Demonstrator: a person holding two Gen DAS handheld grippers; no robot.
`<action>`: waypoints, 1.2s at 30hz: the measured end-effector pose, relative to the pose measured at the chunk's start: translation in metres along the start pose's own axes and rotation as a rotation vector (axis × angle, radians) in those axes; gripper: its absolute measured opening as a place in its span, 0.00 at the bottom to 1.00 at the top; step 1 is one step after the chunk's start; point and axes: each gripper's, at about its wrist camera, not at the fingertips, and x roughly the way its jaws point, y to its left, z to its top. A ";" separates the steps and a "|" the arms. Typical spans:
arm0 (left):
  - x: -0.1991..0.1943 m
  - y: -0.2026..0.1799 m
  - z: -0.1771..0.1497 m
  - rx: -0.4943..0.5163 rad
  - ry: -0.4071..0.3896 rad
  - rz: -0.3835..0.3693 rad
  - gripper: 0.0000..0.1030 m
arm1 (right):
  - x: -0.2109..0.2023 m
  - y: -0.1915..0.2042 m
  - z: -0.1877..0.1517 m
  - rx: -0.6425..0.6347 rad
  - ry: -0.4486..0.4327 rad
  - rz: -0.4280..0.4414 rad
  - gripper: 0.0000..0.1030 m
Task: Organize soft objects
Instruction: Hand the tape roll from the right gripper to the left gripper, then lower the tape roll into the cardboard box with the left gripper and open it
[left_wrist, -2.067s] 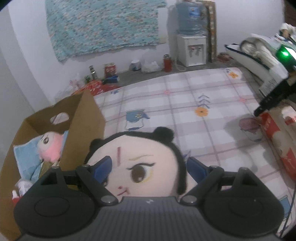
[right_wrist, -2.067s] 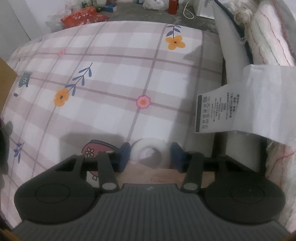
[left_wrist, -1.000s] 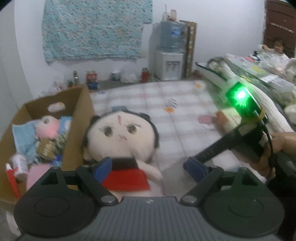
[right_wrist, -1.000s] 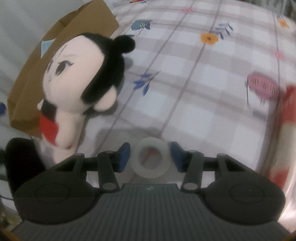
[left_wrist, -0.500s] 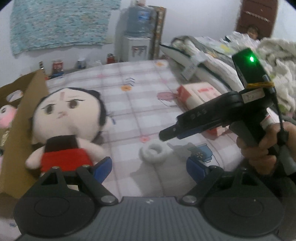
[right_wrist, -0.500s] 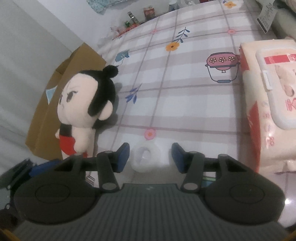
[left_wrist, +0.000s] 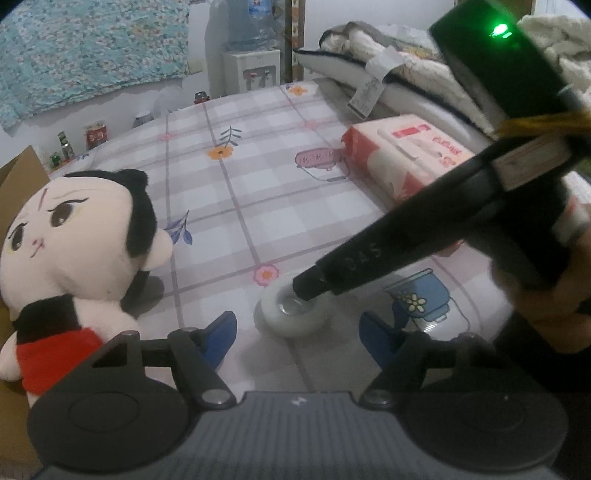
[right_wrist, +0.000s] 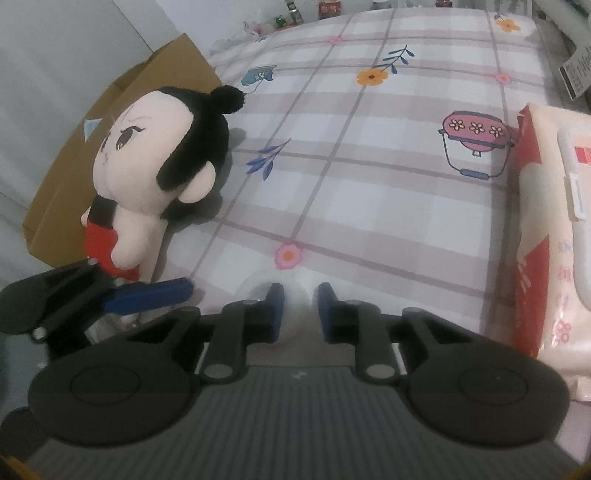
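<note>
Two hand-held grippers over white ring (left_wrist: 291, 310) near bed's (right_wrist: 388, 192) front edge: right (right_wrist: 298, 308) just closed, seemingly clamping it; left (left_wrist: 297, 334) narrowing, apart.

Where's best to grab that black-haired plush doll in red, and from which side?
Take the black-haired plush doll by its narrow red-clad torso, jaws across its sides, coming from the open checked bedsheet side. It sits upright against the brown cardboard box, which blocks its back; the head looks much wider.
</note>
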 end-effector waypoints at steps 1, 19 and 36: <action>0.004 -0.001 0.001 0.004 0.005 0.005 0.70 | -0.001 -0.002 -0.001 0.005 0.002 0.004 0.17; 0.030 -0.001 0.004 -0.038 0.036 -0.015 0.44 | -0.004 -0.005 -0.003 0.024 0.025 0.025 0.19; -0.124 0.050 0.009 -0.168 -0.241 0.081 0.44 | -0.097 0.143 0.039 -0.194 -0.162 0.129 0.18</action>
